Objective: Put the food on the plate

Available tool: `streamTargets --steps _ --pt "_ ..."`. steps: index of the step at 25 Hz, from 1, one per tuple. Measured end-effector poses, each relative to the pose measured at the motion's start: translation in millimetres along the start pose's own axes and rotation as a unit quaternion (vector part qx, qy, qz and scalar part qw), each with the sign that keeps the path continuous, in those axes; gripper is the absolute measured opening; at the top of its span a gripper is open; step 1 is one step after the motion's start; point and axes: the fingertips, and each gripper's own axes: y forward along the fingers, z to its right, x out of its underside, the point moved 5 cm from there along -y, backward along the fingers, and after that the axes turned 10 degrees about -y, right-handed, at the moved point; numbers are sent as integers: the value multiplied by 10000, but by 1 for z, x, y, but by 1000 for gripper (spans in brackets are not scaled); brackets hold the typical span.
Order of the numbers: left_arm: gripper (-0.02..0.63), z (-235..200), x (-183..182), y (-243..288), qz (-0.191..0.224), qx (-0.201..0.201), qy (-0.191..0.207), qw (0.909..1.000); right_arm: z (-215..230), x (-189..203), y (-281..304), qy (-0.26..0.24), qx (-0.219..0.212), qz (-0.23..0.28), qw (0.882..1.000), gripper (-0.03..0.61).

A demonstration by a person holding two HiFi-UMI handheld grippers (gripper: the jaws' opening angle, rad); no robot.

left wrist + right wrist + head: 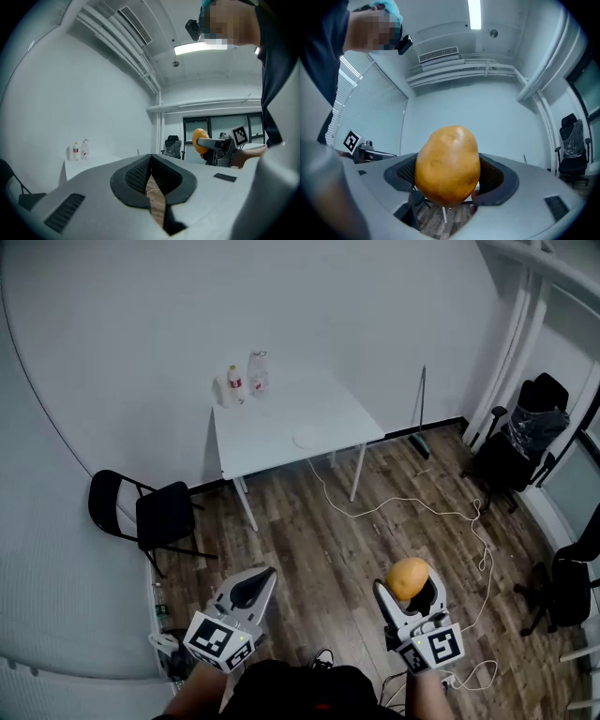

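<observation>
My right gripper (410, 588) is shut on an orange-brown potato (408, 577), held well above the wooden floor; in the right gripper view the potato (447, 171) fills the space between the jaws. My left gripper (251, 588) is shut with nothing in it, its dark pads (140, 176) pressed together. A white plate (310, 437) lies on the white table (262, 432) far ahead, near its front right corner. The left gripper view also catches the potato (198, 140) in the right gripper (206, 143) off to the right.
Two plastic bottles (246, 379) stand at the table's back left. A black folding chair (150, 514) is left of the table. A white cable (412, 507) snakes over the floor. Black office chairs (516, 442) and a broom (421, 418) stand at the right.
</observation>
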Motion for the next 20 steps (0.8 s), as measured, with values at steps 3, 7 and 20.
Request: streamTargets --steps 3,7,20 --pt "23 5 3 25 -222 -109 107 9996 28 21 6 137 -64 -56 9999 376" --pt "23 12 0 64 -233 -225 21 9995 66 34 2 373 42 14 9993 376" --pt "23 -41 -3 148 8 50 -56 10000 115 63 54 -80 226 -536 9983 376"
